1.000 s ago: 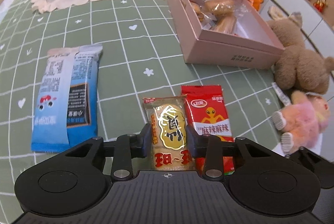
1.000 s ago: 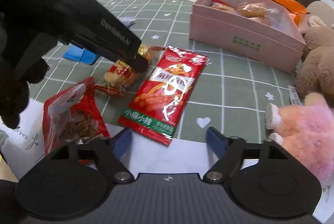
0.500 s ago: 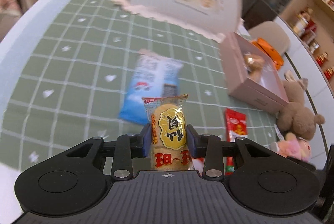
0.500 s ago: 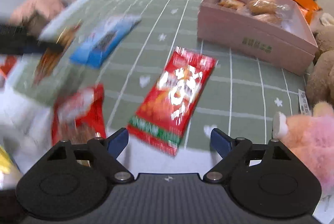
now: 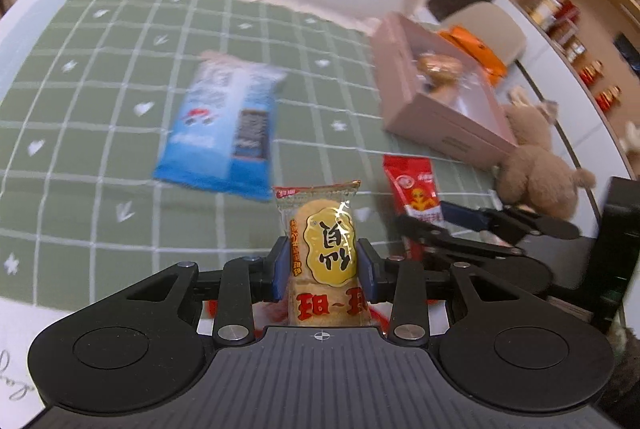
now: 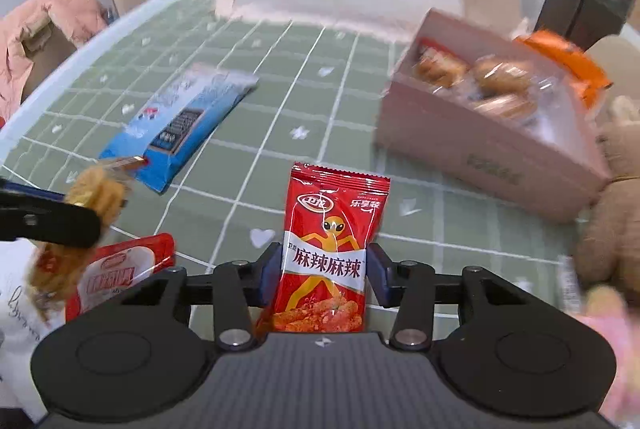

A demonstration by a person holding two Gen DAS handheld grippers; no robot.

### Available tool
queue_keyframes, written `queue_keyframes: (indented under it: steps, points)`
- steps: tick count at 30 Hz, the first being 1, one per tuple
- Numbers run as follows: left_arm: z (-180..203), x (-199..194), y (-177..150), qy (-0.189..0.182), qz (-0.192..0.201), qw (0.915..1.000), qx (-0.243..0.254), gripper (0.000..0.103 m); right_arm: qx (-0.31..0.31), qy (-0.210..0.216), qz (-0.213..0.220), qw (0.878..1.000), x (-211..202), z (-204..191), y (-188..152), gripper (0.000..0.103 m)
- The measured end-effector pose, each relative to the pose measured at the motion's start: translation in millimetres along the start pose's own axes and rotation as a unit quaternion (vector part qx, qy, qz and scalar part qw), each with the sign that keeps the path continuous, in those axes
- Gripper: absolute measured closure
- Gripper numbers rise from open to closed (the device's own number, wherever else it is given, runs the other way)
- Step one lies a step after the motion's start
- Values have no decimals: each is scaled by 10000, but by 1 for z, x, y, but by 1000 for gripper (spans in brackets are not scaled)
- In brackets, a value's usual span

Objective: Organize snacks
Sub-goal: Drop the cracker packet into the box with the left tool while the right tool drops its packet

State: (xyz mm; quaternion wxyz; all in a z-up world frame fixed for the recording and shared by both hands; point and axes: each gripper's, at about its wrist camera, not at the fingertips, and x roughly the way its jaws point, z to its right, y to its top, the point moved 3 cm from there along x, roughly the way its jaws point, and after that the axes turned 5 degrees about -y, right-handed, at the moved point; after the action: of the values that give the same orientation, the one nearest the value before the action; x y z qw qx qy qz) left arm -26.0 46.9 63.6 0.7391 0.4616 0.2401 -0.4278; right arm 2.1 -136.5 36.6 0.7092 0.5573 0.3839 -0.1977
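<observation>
With the left gripper [image 5: 323, 271] clamped on the rice cracker packet [image 5: 322, 249] and the right gripper [image 6: 323, 275] fingers closing around the red spicy snack packet [image 6: 330, 253], carry both level to the pink box [image 6: 492, 153] near the tabletop's far right edge, keeping them apart.

The left gripper [image 5: 323, 271] now carries the rice cracker [image 5: 322, 249] off the bench; the right gripper's [image 6: 323, 275] jaws are closing around the red packet [image 6: 328, 253].

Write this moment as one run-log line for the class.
left gripper: shut on rice cracker packet | right gripper: closing on red spicy snack packet | pink box: open
</observation>
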Motion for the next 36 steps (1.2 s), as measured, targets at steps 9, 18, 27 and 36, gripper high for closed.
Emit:
queue_keyframes:
  steps: [9,18,27,36]
  points:
    - [116,-45,108,-964,1236,9789,1311,63,898,-262,986,9907,-104,75,13,59]
    - [177,54,215,-1602,985,9792,767,60,1108,-906,1271,9815,-136,102,3,58]
    - [108,50,152,-1498,875,9824,696,60,1565,-1121,1077,9754,-136,144,0,58]
    - [26,38,67,-1034,79,9946,13,60,1146,-457,1449,9817,-107,174,157,39]
